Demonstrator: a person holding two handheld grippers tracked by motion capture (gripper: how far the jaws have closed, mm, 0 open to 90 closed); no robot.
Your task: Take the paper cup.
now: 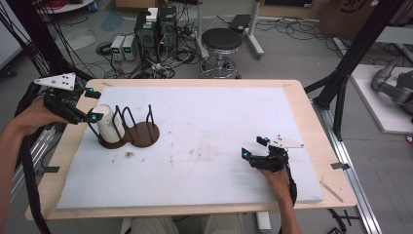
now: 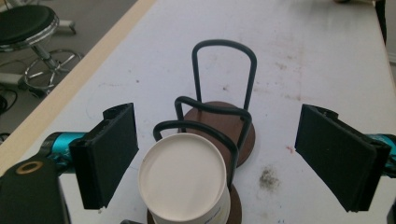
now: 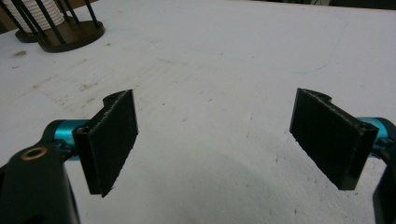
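Paper cup stands inverted in wire rack; both hand-held grippers gape, holding nothing.

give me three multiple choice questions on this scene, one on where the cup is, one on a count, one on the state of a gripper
1. Where does the white cup stand?
A. in the end slot of the wire rack, nearest the left gripper
B. on the bare mat by the right gripper
C. on the stool

2. How many wire loops does the rack have?
A. one
B. three
C. six

3. How do the left gripper's jaws stand?
A. clamped on the cup
B. shut with nothing between them
C. wide apart, pads clear of the cup

Answers:
1. A, as the high view shows the cup on the rack's brown base at its left end.
2. B, as the left gripper view shows three black loops in a row.
3. C, as the left gripper view shows a gap between each pad and the cup.
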